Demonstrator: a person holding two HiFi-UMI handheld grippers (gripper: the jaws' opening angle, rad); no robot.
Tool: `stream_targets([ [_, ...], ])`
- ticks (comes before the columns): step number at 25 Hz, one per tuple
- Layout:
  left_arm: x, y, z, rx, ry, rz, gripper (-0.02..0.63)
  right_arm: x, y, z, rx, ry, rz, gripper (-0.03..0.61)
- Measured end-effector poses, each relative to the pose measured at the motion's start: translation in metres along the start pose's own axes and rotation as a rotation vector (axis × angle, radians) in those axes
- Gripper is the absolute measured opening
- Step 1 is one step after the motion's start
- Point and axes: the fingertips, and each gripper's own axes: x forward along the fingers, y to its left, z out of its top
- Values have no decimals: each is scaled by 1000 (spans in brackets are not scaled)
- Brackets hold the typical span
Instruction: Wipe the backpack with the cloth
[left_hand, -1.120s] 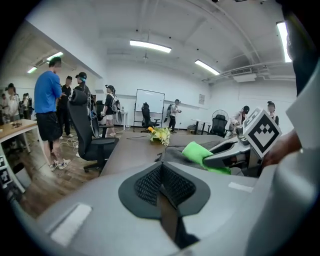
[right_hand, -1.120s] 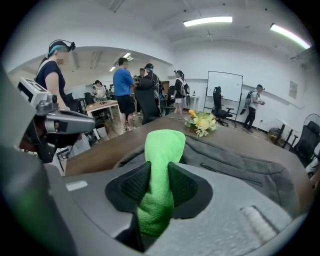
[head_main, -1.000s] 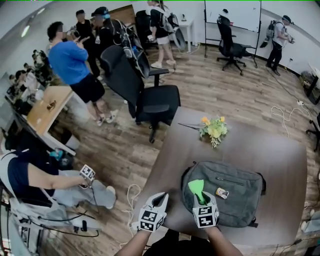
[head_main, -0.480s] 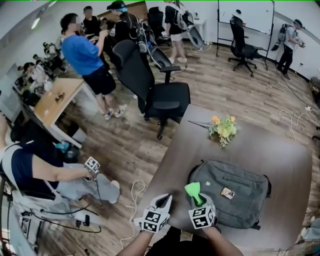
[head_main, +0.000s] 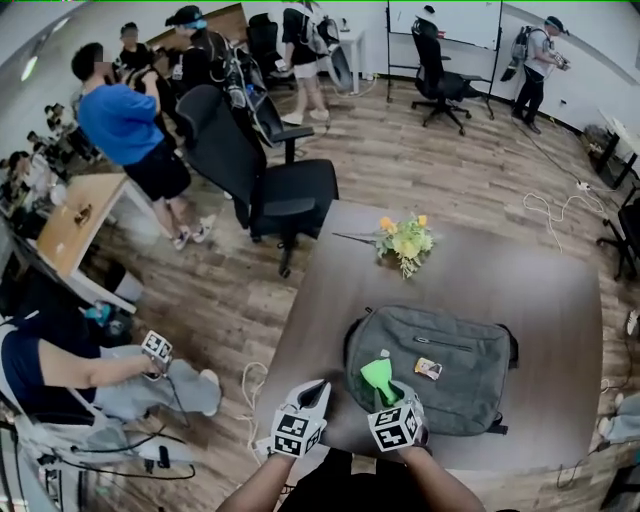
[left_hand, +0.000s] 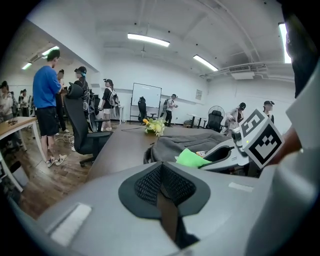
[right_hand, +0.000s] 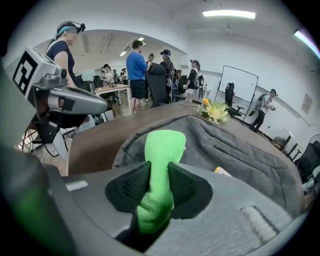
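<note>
A grey backpack (head_main: 440, 365) lies flat on the dark brown table (head_main: 520, 290), also seen in the right gripper view (right_hand: 235, 150) and the left gripper view (left_hand: 195, 142). My right gripper (head_main: 385, 392) is shut on a bright green cloth (head_main: 378, 375), which sticks out past the jaws (right_hand: 161, 165) above the backpack's near left part. My left gripper (head_main: 312, 398) hovers at the table's near left corner, left of the backpack, jaws shut with nothing between them (left_hand: 162, 187). A small yellow tag (head_main: 428, 368) hangs on the backpack's top.
A bunch of yellow flowers (head_main: 403, 240) lies on the table beyond the backpack. A black office chair (head_main: 262, 185) stands at the table's far left corner. Several people stand further back; a seated person (head_main: 70, 370) is at left. A white cable (head_main: 250, 385) lies on the floor.
The head camera has shifted, so the scene slid left and up in view. Both grippers keep their places at the backpack's near edge, and the cloth stays held.
</note>
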Motion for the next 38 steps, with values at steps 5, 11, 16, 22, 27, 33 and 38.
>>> stream_targets([
  [5, 24, -28, 2, 34, 11, -74, 17, -13, -25, -24, 50, 27, -59, 107],
  [11, 40, -56, 10, 80, 28, -150, 18, -36, -49, -39, 98, 24, -131, 107],
  [16, 52, -74, 14, 113, 38, -206, 18, -58, -65, -49, 146, 16, -190, 107],
  [22, 63, -93, 19, 137, 42, -261, 18, -77, -86, -64, 201, 23, -257, 107],
  [27, 70, -106, 21, 154, 44, -292, 18, -95, -107, -81, 255, 28, -314, 107],
  [33, 79, -125, 27, 171, 44, -324, 17, -117, -128, -93, 261, 41, -389, 107],
  [38, 87, -136, 33, 183, 39, -347, 18, -138, -152, -109, 309, 42, -442, 107],
])
